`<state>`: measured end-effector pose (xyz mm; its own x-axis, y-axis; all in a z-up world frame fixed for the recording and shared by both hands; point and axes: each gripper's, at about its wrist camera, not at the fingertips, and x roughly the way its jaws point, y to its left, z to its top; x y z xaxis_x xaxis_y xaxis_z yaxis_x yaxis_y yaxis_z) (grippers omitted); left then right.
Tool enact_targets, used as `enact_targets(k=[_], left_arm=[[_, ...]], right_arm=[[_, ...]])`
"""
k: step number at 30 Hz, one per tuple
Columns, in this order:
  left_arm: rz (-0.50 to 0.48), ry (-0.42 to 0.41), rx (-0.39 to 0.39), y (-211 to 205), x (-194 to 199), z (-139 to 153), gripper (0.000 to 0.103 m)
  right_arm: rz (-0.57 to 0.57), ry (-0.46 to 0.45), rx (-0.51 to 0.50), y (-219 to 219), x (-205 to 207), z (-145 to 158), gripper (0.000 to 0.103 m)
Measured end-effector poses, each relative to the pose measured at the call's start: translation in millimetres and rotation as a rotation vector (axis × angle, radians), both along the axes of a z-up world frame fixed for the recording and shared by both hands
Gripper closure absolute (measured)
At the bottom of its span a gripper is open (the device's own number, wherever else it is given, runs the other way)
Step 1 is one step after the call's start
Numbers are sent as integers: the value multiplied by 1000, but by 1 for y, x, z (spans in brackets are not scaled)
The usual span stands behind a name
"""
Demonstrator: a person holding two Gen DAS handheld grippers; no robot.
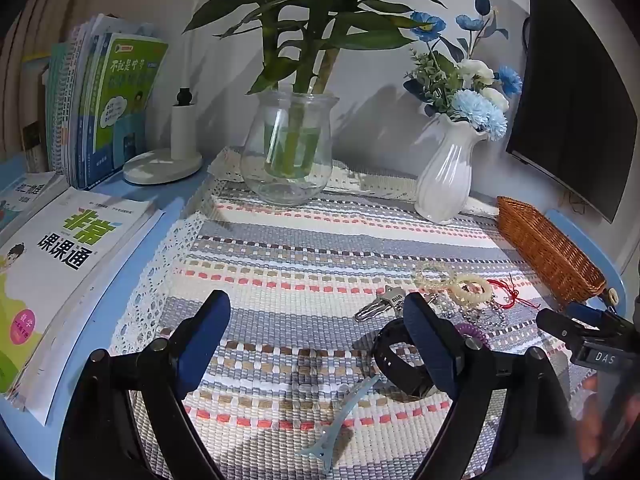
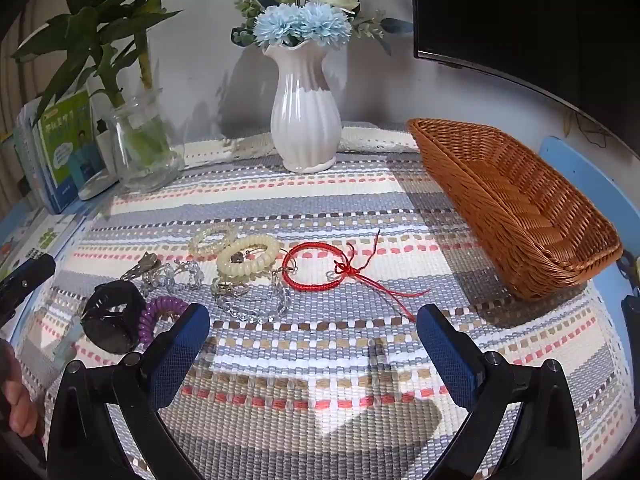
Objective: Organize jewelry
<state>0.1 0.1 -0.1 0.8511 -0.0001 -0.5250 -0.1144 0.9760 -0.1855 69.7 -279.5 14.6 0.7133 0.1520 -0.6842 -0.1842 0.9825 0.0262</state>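
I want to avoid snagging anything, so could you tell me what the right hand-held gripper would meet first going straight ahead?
Probably the red string bracelet, lying just beyond the open right hand-held gripper; depth is uncertain.

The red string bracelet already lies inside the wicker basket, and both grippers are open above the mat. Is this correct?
Not quite. The red string bracelet is not inside the wicker basket; it lies on the striped mat, left of the basket, which looks empty in the right wrist view. The rest holds: the left gripper and right gripper are both open.
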Motion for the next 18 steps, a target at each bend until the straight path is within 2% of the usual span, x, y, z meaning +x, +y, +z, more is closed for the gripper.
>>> enact_targets(k=[18], left_arm=[[0, 0, 1, 4, 2, -2, 14]], right_arm=[[-1, -4, -2, 1, -1, 1, 0]])
